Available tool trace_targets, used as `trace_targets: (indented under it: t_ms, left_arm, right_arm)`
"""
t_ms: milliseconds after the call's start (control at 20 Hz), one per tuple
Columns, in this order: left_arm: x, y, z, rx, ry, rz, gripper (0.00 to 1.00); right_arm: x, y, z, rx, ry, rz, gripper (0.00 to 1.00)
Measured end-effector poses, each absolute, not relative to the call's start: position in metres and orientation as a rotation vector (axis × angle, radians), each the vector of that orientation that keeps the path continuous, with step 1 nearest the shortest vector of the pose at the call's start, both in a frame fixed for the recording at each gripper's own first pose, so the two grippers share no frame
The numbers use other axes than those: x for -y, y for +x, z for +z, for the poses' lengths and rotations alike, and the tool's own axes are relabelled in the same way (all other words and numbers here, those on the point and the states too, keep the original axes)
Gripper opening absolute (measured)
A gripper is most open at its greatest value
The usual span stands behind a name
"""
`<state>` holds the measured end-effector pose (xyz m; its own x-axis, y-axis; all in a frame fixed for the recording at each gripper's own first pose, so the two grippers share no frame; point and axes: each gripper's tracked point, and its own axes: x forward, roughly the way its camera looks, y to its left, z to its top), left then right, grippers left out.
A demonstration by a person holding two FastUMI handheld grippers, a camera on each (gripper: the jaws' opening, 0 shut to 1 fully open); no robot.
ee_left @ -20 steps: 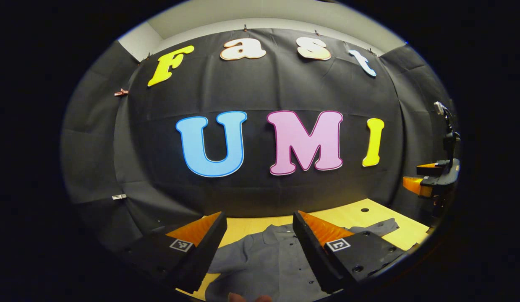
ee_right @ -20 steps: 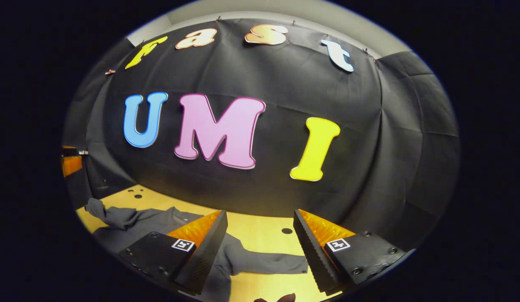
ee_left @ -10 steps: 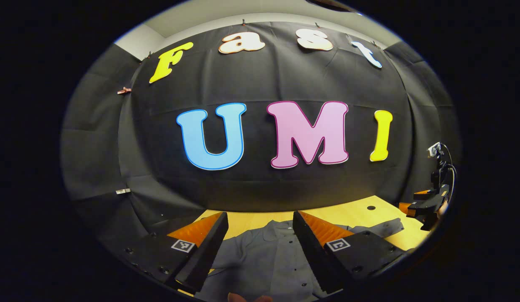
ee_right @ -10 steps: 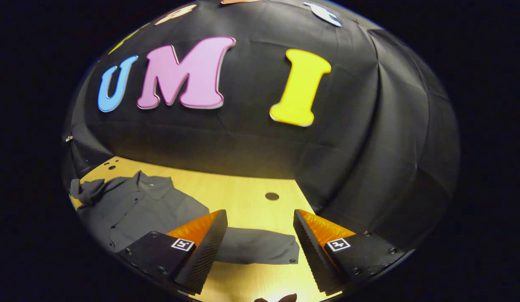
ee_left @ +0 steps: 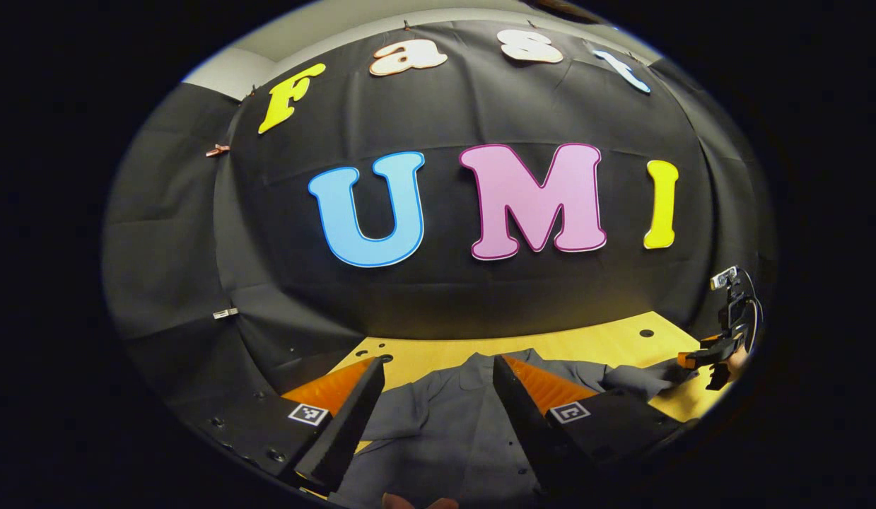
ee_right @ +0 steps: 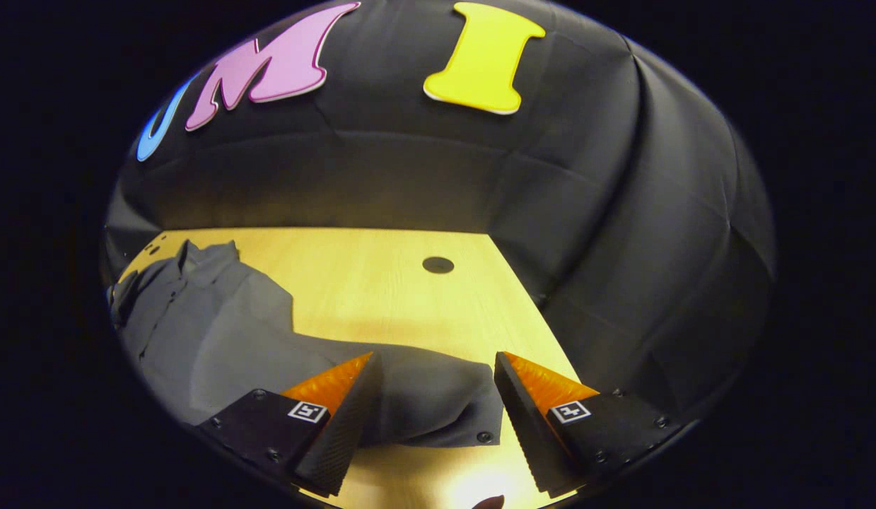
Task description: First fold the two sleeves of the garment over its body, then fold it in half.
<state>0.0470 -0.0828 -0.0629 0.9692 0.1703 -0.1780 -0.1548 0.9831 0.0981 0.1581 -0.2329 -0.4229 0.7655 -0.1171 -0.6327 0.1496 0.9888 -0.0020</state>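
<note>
Cloth like this dark grey button-front shirt (ee_left: 445,431), lying spread on the pale wooden tabletop (ee_right: 381,283), looks light, limp and a little slippery, so it should drape and wrinkle rather than hold a crease. Its right sleeve (ee_right: 430,403) lies flat between the spread fingers of the right gripper (ee_right: 438,417), and the buttoned cuff edge seems the best place to pinch. The left gripper (ee_left: 438,417) hangs with fingers apart over the shirt's body.

Grey buttoned garment (ee_left: 445,431), flat, sleeves outspread
</note>
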Motion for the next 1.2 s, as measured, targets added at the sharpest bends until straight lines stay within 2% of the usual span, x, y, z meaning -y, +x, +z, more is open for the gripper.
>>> trace_targets:
  t_ms: [450, 550, 600, 750, 800, 850, 1200]
  left_arm:
    - [0.083, 0.045, -0.067, -0.203, 0.106, 0.198, 0.98]
    - [0.082, 0.043, -0.067, -0.202, 0.110, 0.214, 0.98]
    - [0.082, 0.041, -0.068, -0.203, 0.111, 0.218, 0.98]
    - [0.078, 0.035, -0.067, -0.206, 0.102, 0.235, 0.98]
    - [0.076, 0.031, -0.067, -0.203, 0.100, 0.238, 0.98]
    - [0.074, 0.026, -0.064, -0.195, 0.100, 0.236, 0.98]
    - [0.045, 0.018, -0.063, -0.171, 0.089, 0.179, 0.98]
  right_arm:
    - [0.241, 0.152, -0.482, -0.818, 0.121, -0.160, 0.99]
    - [0.238, 0.151, -0.480, -0.839, 0.204, -0.164, 0.95]
    - [0.239, 0.155, -0.481, -0.838, 0.190, -0.158, 0.80]
    - [0.236, 0.156, -0.480, -0.835, 0.040, -0.119, 0.10]
    - [0.236, 0.154, -0.478, -0.843, -0.011, -0.103, 0.02]
    - [0.233, 0.152, -0.473, -0.832, -0.043, -0.093, 0.07]
    - [0.231, 0.148, -0.433, -0.722, -0.055, -0.212, 0.07]
